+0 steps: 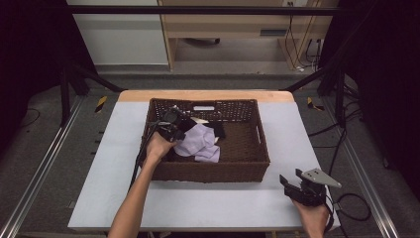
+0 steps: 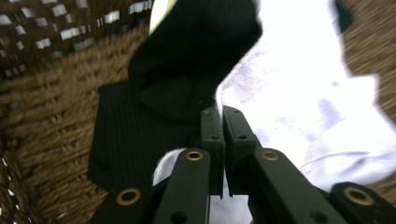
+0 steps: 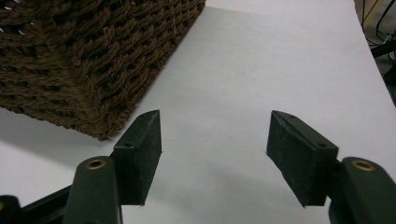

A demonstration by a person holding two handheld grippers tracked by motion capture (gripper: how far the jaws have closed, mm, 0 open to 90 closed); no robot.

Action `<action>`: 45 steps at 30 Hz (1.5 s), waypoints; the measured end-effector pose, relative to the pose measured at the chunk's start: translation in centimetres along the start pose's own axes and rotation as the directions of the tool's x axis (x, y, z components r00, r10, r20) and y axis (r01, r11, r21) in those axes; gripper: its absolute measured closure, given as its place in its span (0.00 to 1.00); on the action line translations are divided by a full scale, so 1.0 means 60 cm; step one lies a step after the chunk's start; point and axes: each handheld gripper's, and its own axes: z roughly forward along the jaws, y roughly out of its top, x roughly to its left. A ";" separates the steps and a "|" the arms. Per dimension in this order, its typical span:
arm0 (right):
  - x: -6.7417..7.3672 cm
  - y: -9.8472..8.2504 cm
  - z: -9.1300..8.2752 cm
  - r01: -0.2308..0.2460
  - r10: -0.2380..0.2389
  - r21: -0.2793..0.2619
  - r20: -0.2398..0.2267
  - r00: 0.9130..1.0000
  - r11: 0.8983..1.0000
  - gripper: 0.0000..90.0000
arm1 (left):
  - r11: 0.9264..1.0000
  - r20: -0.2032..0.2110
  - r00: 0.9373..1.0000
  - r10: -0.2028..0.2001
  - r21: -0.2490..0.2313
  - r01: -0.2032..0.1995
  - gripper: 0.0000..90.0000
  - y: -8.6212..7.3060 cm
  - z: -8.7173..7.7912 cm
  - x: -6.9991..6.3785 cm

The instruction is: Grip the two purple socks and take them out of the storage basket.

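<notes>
Inside the brown woven wicker basket (image 1: pixel 213 171), toward its nine o'clock half, lies a crumpled pale lilac cloth (image 1: pixel 199 141) with a black ribbed cloth (image 2: pixel 140 126) touching it at its twelve o'clock side. Over their meeting edge sits the left gripper (image 2: pixel 223 112), jaws pressed together; whether any fabric is pinched between them cannot be told. At five o'clock from the basket, well apart on the white table sheet (image 1: pixel 218 203), the right gripper (image 3: pixel 215 140) rests with jaws spread wide, holding nothing, near the basket's corner.
</notes>
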 end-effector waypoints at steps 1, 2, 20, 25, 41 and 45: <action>-0.001 0.000 0.001 0.012 -0.012 -0.003 0.003 1.000 1.000 0.39 | 1.000 0.000 1.000 0.000 0.000 0.000 0.96 0.000 0.000 0.000; -0.001 0.000 0.001 0.013 -0.013 -0.002 0.004 1.000 1.000 0.40 | 0.999 0.007 1.000 0.007 -0.034 -0.007 0.97 -0.001 -0.006 -0.002; -0.001 0.000 0.002 0.015 -0.015 0.000 0.008 1.000 1.000 0.40 | 0.853 0.040 0.997 0.065 -0.521 -0.034 0.97 -0.017 -0.136 -0.043; -0.001 0.000 0.002 0.003 -0.003 0.001 0.007 1.000 1.000 0.40 | 0.812 0.065 0.996 0.058 -0.584 -0.009 0.97 -0.029 -0.171 -0.046; -0.004 0.001 0.000 0.004 -0.004 -0.006 0.014 1.000 1.000 0.45 | 0.711 0.046 0.992 0.119 -0.701 -0.053 0.97 -0.085 -0.265 -0.087; -0.004 0.000 -0.001 0.000 0.000 -0.004 0.017 1.000 1.000 0.45 | 0.698 0.040 0.987 0.155 -0.711 -0.081 0.97 -0.101 -0.279 -0.101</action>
